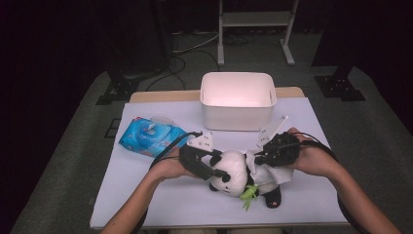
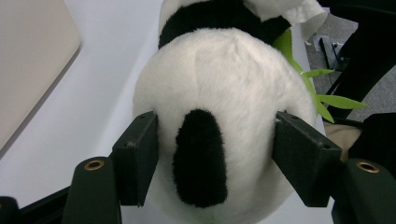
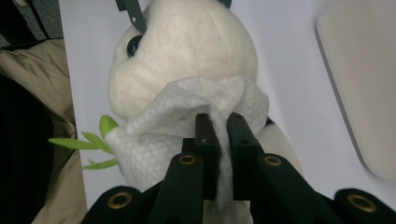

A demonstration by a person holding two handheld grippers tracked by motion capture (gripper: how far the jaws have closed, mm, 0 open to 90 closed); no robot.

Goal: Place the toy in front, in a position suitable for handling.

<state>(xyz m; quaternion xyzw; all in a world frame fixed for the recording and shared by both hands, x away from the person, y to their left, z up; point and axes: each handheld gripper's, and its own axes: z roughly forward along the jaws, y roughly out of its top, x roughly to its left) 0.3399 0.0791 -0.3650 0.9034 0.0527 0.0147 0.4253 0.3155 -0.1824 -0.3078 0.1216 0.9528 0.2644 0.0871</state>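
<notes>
White cloth covers the worktop (image 1: 160,195), and on its near middle lies the black-and-white plush panda (image 1: 234,173), head to the left, with a sprig of green felt leaves (image 1: 249,193) at its near side. Behind it, at the far middle, stands an open white plastic bin (image 1: 237,100); a blue packet of wet wipes (image 1: 146,136) lies to the far left, well apart from the bin. Neither blocks the hands.

From above, the left tongs (image 1: 214,168) sit at the panda's head and the right tongs (image 1: 258,158) at its body, where a white wet wipe (image 1: 272,173) is draped. The left gripper view adds that its jaws clamp the head from both sides, pads sunk into the fur. The right gripper view shows the right tongs (image 3: 219,128) pressed together, pinching a fold of the wipe (image 3: 187,105) against the panda's neck.
</notes>
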